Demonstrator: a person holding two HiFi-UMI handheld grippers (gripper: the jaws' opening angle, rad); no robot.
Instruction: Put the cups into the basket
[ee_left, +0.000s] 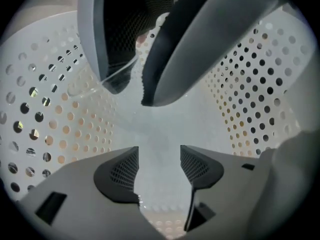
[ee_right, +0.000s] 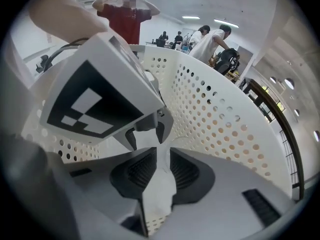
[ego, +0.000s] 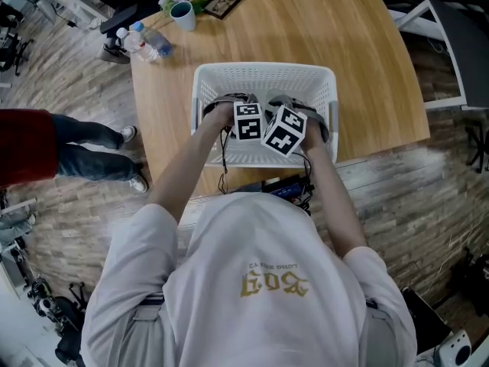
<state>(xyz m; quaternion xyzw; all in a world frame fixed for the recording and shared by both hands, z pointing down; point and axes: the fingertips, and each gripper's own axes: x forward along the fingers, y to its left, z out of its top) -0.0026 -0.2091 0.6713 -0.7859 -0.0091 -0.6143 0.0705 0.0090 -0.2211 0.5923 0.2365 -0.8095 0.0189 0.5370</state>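
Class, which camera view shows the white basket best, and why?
The head view: it shows the whole basket on the wooden table, rim and all. The left gripper view shows only its perforated walls and floor from inside; the right gripper view shows one curved wall.

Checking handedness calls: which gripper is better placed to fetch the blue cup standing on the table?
Left, probably. The left gripper stands open and empty inside the basket, and the blue cup sits beyond the basket's left corner. The right gripper has narrow jaws; whether they hold anything is unclear.
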